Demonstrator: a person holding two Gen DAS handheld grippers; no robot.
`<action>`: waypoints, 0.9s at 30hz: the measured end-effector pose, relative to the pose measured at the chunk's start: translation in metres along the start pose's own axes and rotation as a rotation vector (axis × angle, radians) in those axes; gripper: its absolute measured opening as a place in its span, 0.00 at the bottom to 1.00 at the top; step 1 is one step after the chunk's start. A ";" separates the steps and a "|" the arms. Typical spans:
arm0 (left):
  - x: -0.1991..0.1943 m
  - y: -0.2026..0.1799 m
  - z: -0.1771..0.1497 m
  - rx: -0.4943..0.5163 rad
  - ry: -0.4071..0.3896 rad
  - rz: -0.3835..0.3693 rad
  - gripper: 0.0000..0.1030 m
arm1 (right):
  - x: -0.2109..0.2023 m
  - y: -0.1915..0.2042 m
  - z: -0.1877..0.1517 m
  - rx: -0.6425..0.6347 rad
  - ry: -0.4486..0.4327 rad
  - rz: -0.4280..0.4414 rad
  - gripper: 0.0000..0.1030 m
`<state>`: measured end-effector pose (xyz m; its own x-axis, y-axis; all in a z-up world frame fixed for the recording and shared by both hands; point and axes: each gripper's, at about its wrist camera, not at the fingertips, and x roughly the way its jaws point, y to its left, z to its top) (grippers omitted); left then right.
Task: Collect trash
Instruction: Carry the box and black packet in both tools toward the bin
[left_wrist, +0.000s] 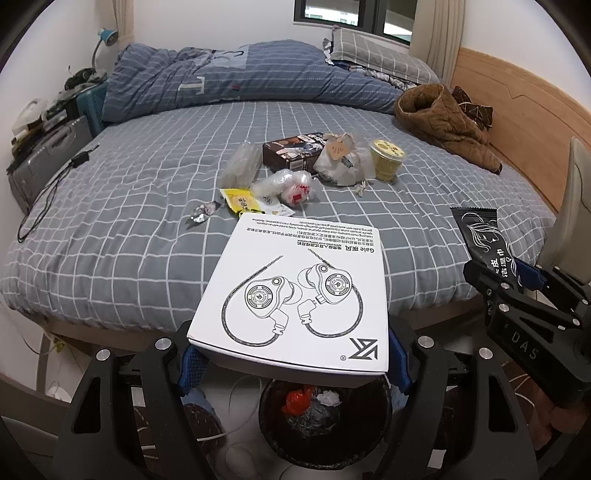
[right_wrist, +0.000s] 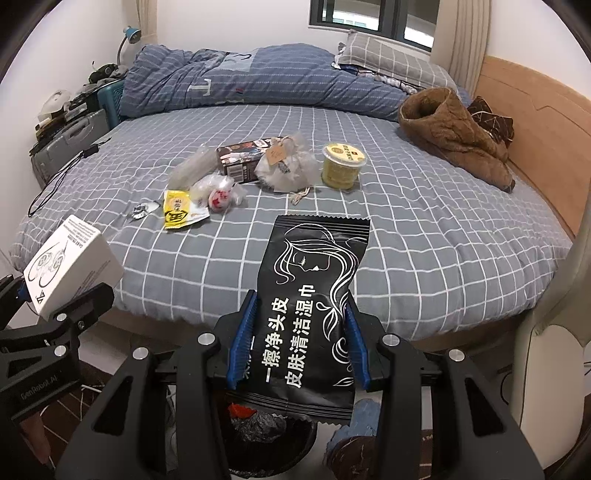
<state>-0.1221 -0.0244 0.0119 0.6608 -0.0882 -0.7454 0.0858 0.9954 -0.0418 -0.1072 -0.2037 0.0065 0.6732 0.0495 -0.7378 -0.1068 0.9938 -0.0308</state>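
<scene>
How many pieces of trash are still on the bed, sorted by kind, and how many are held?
Boxes on bed: 1, brown box
Cups: 1, yellow cup
Bags and wrappers on bed: 5
Held: 2, white box, black wipes packet
Total: 9

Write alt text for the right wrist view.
The right hand-held gripper grips a black wet-wipe packet above a dark trash bin. Behind lies a bed with a grey checked sheet, with wrappers, a brown box and a yellow cup on it. At left, the left hand-held gripper holds a white earphone box.
</scene>
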 end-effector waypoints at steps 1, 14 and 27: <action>-0.001 0.000 -0.001 0.001 -0.001 0.001 0.72 | -0.002 0.001 -0.002 -0.001 0.000 0.002 0.42; -0.018 0.007 -0.030 -0.017 0.013 -0.002 0.72 | -0.022 0.015 -0.021 -0.018 -0.001 0.008 0.42; -0.014 0.015 -0.049 -0.031 0.040 0.011 0.72 | -0.019 0.031 -0.043 -0.028 0.022 0.022 0.42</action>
<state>-0.1667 -0.0060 -0.0112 0.6310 -0.0766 -0.7720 0.0553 0.9970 -0.0537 -0.1548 -0.1783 -0.0094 0.6546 0.0685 -0.7528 -0.1422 0.9893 -0.0337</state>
